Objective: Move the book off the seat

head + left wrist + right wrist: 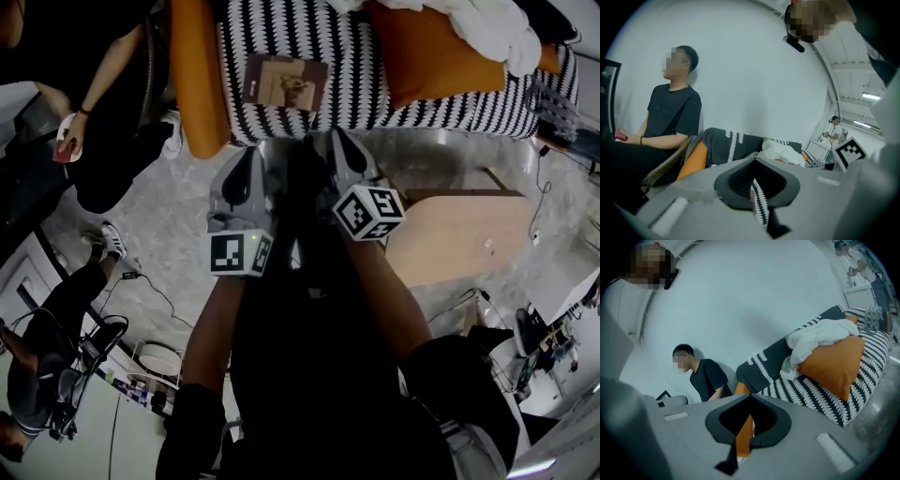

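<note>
Currently the book (286,82) lies flat on the patterned seat (431,111), near an orange armrest (197,70). Left gripper (251,161) and right gripper (335,142) hover before the seat's front edge, both jaws closed and empty.

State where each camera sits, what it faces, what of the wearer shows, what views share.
Head view: on the head, looking steeply down at the book on the sofa; forearms, left hand-held gripper and right hand-held gripper show.
Left gripper view: rides the left one, facing sofa and seated person; jaws shut.
Right gripper view: rides the right one, facing the orange cushion; jaws shut.
Shared: sofa, white blanket.
</note>
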The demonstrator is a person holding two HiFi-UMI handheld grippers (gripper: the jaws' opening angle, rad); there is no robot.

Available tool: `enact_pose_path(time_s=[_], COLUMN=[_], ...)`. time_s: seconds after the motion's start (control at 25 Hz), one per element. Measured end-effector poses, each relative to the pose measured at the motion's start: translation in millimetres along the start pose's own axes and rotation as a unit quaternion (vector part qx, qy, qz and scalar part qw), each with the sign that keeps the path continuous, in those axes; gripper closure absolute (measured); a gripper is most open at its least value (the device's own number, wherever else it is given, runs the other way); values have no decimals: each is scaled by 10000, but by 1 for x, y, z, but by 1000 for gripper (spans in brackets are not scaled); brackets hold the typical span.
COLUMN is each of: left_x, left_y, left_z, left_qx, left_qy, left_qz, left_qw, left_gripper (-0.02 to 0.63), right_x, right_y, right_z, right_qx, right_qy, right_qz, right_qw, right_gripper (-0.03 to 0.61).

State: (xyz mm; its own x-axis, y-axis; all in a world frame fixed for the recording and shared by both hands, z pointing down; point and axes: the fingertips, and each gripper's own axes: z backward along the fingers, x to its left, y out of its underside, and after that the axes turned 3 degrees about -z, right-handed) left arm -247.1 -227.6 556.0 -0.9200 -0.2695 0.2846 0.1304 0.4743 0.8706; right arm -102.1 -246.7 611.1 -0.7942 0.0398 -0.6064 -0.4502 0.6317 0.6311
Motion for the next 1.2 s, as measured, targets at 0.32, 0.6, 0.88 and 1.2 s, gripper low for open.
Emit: enact_pose_path(time_s=[0.32,0.6,0.88,1.2], left_x=[21,39,58,69], left_y=[31,69,104,116], left_z=[-29,-43,-54,-52], left_qx=[113,168,283,283], left_qy=[-101,-203,-208,-221], left_qz=[140,311,448,461], left_qw=[9998,9992,9984,9983], left_gripper=[607,607,607,607], right_x=[-40,-70,-100,-117], right_y=[44,102,157,198], right_z=[-44,-81,-107,-139], right_qx=[296,584,770,946], right_qy=[171,46,117,-107], right_qz=[-171,-432,-629,-1199], right_qw=[9993,9973,9950,9882], right_gripper=[570,571,569,497])
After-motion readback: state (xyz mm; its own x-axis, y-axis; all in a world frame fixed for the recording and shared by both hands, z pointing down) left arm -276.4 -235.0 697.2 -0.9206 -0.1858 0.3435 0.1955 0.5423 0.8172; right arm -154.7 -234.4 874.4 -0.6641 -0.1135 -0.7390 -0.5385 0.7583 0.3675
